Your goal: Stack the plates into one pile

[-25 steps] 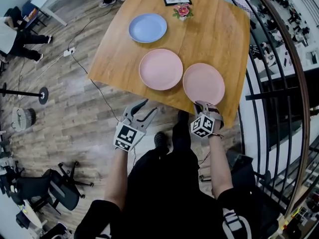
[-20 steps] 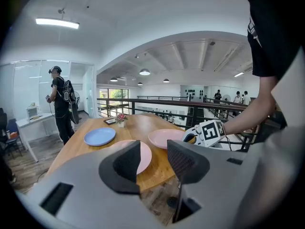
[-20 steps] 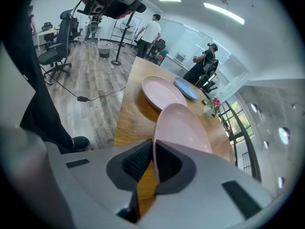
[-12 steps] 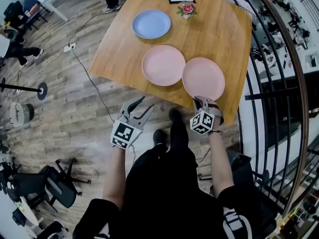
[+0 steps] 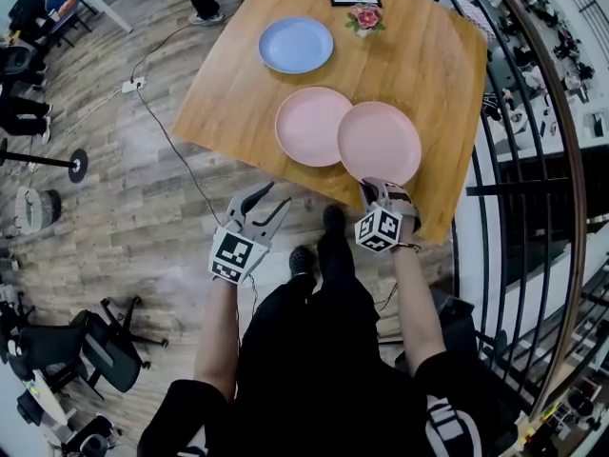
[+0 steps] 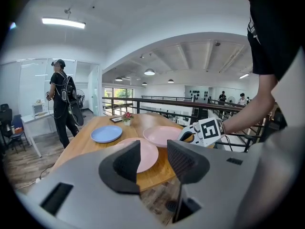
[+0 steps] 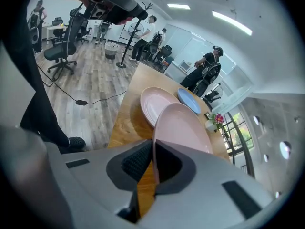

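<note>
The pink plate [image 5: 379, 141] is being pinched at its near rim by the right gripper [image 5: 378, 188], whose jaws are pressing nearly together on that thin edge; the plate is reaching out ahead of the gripper, tilted, its left edge overlapping the second pink plate [image 5: 309, 127], which is lying on the wooden table [image 5: 238, 93] ahead and left of those jaws; the blue plate [image 5: 296, 45] is lying farther ahead, apart from both; a flower pot [image 5: 364, 17] is standing beyond it; the left gripper [image 5: 266, 203] is hovering off the table's near edge, well left of the right one, jaws standing apart and gripping nothing.
</note>
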